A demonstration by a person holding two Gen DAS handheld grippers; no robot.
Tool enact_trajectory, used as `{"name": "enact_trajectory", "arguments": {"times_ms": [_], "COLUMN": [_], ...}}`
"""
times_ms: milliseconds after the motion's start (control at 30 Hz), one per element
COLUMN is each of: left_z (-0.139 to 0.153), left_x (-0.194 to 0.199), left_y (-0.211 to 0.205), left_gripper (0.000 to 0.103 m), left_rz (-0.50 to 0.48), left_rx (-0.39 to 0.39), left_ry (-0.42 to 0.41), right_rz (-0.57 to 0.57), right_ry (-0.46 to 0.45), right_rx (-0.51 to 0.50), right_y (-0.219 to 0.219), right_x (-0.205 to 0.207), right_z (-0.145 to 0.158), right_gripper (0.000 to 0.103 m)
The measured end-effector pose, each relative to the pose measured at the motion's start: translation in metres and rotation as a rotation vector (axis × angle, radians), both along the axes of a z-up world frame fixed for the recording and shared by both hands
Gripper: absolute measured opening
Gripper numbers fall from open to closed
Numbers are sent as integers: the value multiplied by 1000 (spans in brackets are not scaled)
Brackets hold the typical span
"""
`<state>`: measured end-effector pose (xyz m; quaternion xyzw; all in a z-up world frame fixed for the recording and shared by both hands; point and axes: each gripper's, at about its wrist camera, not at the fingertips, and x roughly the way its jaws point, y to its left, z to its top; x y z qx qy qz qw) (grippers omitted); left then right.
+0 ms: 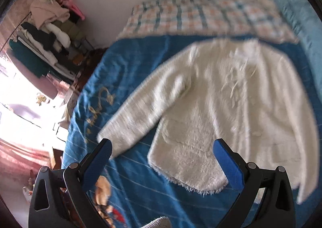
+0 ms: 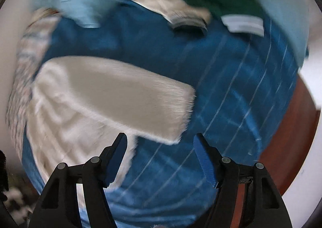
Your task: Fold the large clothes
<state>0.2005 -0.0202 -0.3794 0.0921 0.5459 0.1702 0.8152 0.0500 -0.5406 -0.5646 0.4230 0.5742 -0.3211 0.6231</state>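
A white fluffy sweater (image 1: pixel 225 95) lies spread flat on a blue bedspread (image 1: pixel 128 70), filling the middle and right of the left wrist view. Its long axis runs from the rounded hem (image 1: pixel 187 169), which is nearest the camera, up and away to the shoulders near a checked blanket (image 1: pixel 201 16) at the far end of the bed. One sleeve (image 1: pixel 140 111) angles out from the body down to the left, its cuff just beside the left gripper (image 1: pixel 162 147); the other sleeve follows the right side of the body. The left gripper hangs above the hem with its jaws wide apart and nothing between them. In the right wrist view, heavily blurred, a sleeve (image 2: pixel 124 95) stretches out from the body toward the right, cuff end squared off, and the right gripper (image 2: pixel 161 143) sits above that cuff with its jaws apart, pressing on nothing. Beyond it, what looks like a pile of other clothes (image 2: pixel 181 12), green and beige, lies at the far edge of the bed, well apart from the sweater. A loaded clothes rack (image 1: pixel 46 38) stands off the bed's left side. Bare bedspread lies open to the left of the sweater and between cuff and bed edge (image 2: pixel 271 107) on the right.
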Motion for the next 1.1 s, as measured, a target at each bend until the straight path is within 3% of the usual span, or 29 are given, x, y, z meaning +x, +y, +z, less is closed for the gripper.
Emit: {"name": "enact_trajectory", "arguments": {"times_ms": [133,200,267,367,400,433,500,600,733,900,1000,1100], "left_z": [-78,-108,-127,-146,-151,-156,-162,-166,-166,-172,-168,-161], "left_x": [20,31,42,55,59,62,66,69,63,64,66,69], "left_y": [-14,-20,-28,-43,-47,-51,-55,-60,-52,-12,17,51], "left_gripper": [103,103,103,103,103,103,103,103,103,103,103,103], "left_rz": [19,17,-1,-48,-62,-72,-97,-129,-146,-61,17,90], "left_rx": [28,31,40,62,58,53,40,7,-11,-37,-61,-89], "left_ry": [99,121,127,104,93,90,101,92,76,110,93,72], "right_rz": [-94,-131,-144,-180,-217,-243,-275,-247,-164,-2,111,288], "right_ry": [13,-34,-77,-41,-32,-44,-53,-95,-212,-392,-484,-520], "right_rx": [52,98,143,126,103,80,40,-89,-187,-235,-195,-158], "right_y": [-26,-30,-28,-26,-25,-24,-23,-18,2,39,92,167], "right_x": [-7,-7,0,9,12,16,24,46,86,175,248,334], "right_z": [-83,-114,-135,-151,-151,-148,-136,-93,-24,64,86,76], "right_gripper": [70,71,71,72,65,37,17,15,15,14,14,14]}}
